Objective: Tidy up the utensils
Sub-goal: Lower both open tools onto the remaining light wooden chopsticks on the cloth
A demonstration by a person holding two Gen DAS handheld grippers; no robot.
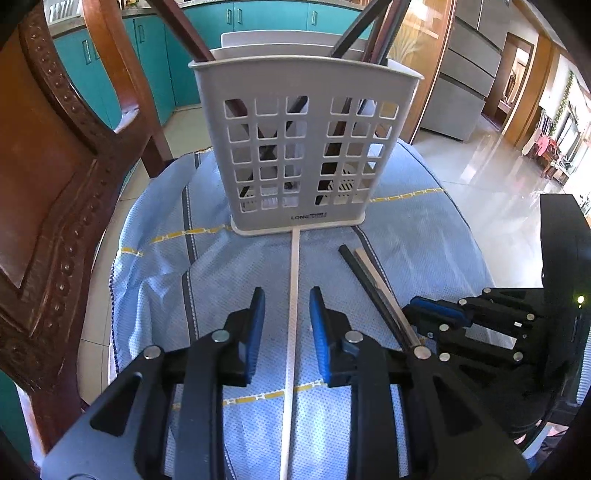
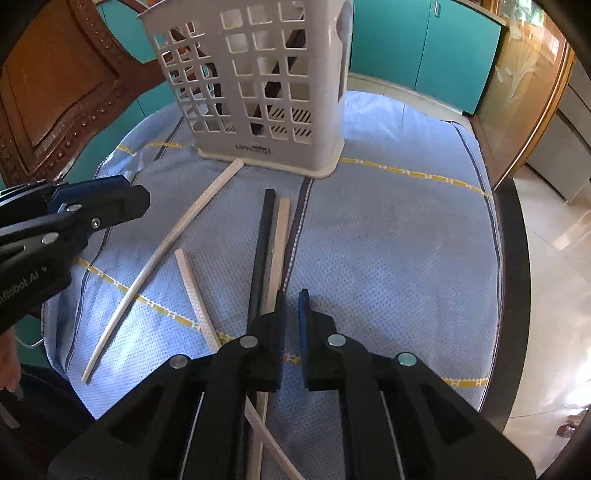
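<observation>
- Left gripper (image 1: 287,321) sits nearest in the left wrist view, jaws partly apart, blue pads on either side of a white chopstick (image 1: 293,332) without touching it; nothing held.
- White chopstick lies flat on the blue cloth (image 1: 229,280), running from under the gripper away to the base of the basket (image 1: 295,147), its far end touching or just short of the base rim.
- Right gripper (image 2: 292,332): jaws nearly shut with a narrow slit between the pads. No stick sits in that slit; the black chopstick (image 2: 263,240) and the tan chopstick (image 2: 279,243) pass just left of it, under the left finger. Holds nothing that can be seen.
- Black and tan chopsticks lie side by side, touching, pointing toward the basket, stopping short of it.
- Another pale chopstick (image 2: 195,299) lies slantwise between the white one and the black-tan pair, near end hidden under the right gripper.
- Basket stands upright at the far side of the cloth, grid-walled, with dark chopsticks (image 1: 354,33) leaning out of its top.
- Carved wooden chair (image 1: 55,166) crowds the left edge, close beside the table.
- Teal cabinets (image 1: 155,48) lie beyond; glossy tiled floor (image 1: 491,177) to the right.
- Left gripper also shows in the right wrist view at far left, above the white chopstick.
</observation>
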